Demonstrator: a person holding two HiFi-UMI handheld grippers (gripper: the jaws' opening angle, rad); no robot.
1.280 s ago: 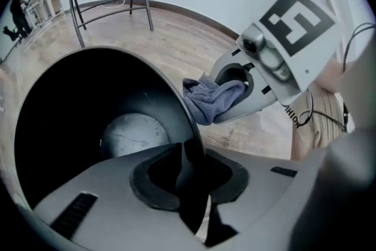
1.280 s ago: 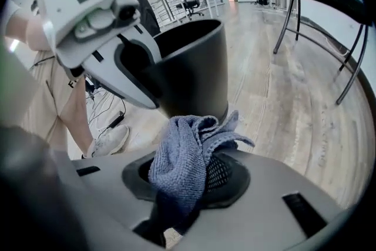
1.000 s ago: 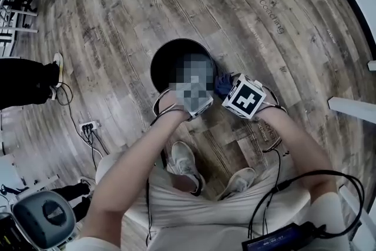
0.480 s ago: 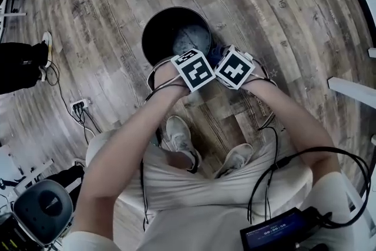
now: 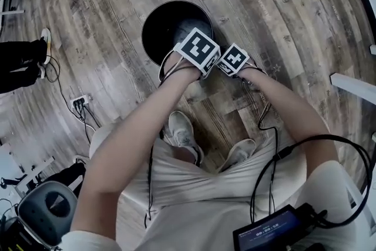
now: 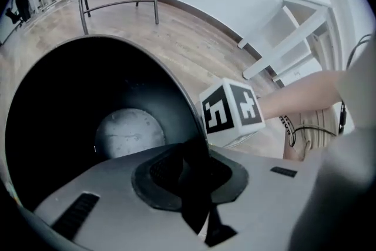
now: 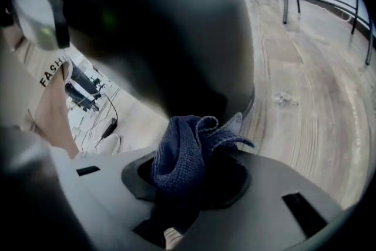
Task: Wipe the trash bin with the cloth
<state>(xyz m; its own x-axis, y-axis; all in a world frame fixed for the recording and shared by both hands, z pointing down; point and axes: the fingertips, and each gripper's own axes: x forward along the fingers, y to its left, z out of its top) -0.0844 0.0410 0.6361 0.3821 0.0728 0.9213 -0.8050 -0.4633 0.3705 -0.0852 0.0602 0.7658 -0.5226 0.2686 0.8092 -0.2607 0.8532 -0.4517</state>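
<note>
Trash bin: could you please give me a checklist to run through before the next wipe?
1. The cloth is clamped in the right gripper: ok.
2. The left gripper grips the trash bin by its rim; its jaws have just eased open slightly, with the rim between them: ok.
3. The cloth touches the bin's outer wall: cannot tell.
4. Nothing loose shows on the visible bin floor: ok.

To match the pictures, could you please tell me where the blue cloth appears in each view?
Head view: not visible.
Left gripper view: not in it.
Right gripper view: blue cloth at lower centre, in the right gripper.
Shared landmark: black trash bin, in all three.
</note>
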